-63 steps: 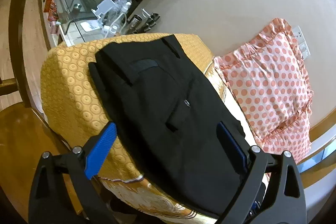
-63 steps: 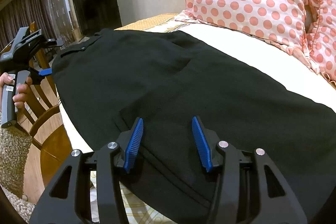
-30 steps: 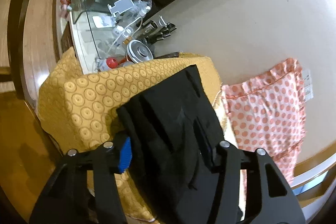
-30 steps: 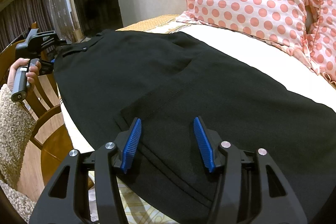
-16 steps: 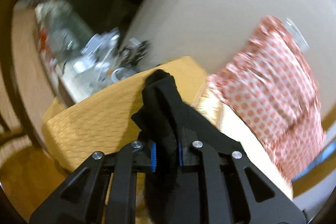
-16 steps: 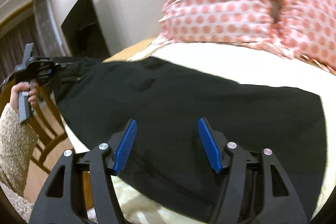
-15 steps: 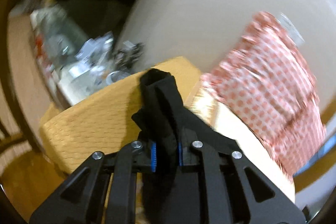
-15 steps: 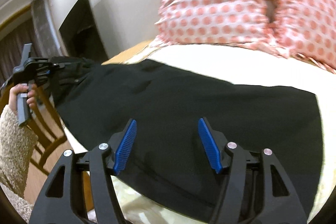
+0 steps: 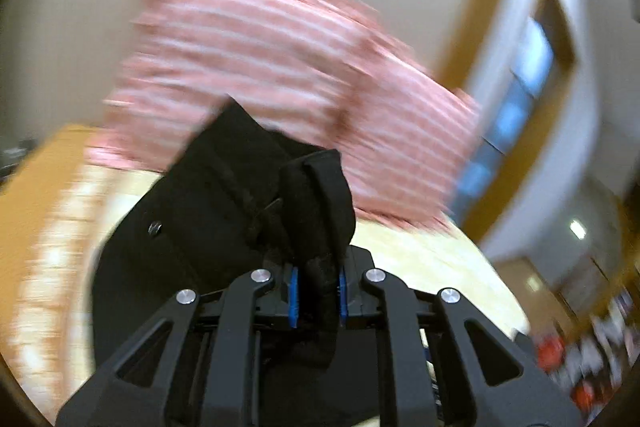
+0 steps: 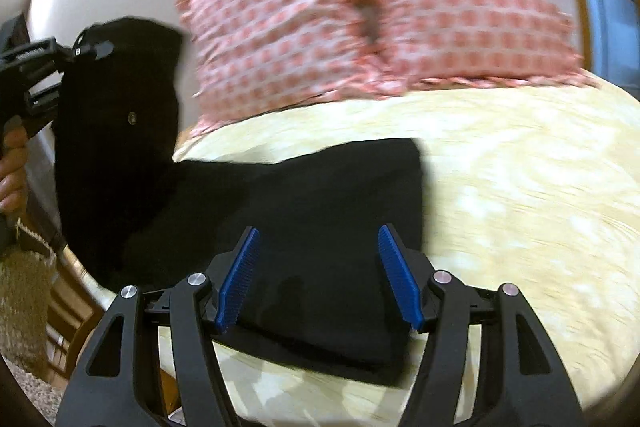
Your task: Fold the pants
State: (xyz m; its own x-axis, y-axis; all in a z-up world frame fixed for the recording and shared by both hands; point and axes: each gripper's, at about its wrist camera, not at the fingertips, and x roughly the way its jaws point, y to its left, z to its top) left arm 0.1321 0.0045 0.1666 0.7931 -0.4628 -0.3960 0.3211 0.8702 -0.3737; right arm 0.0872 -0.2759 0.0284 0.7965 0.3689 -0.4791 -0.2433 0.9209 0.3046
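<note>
The left gripper [image 9: 317,293] was clamped on a bunched wad of the black pants [image 10: 320,211] at their waist end, with the button visible just below the grip, and held that end raised off the yellow bedspread [image 10: 520,187]. The right gripper [image 10: 318,277] hung with its blue pads apart and nothing between them, just above the pants' other end, which lay flat. The pants' long axis ran from the lifted waist at the right wrist view's left edge across to the square-cut end near its middle, parallel to the pink dotted pillows [image 10: 360,7]. The coming fold probably turned on carrying the waist along that axis toward the flat end, which the right gripper was nearer.
</note>
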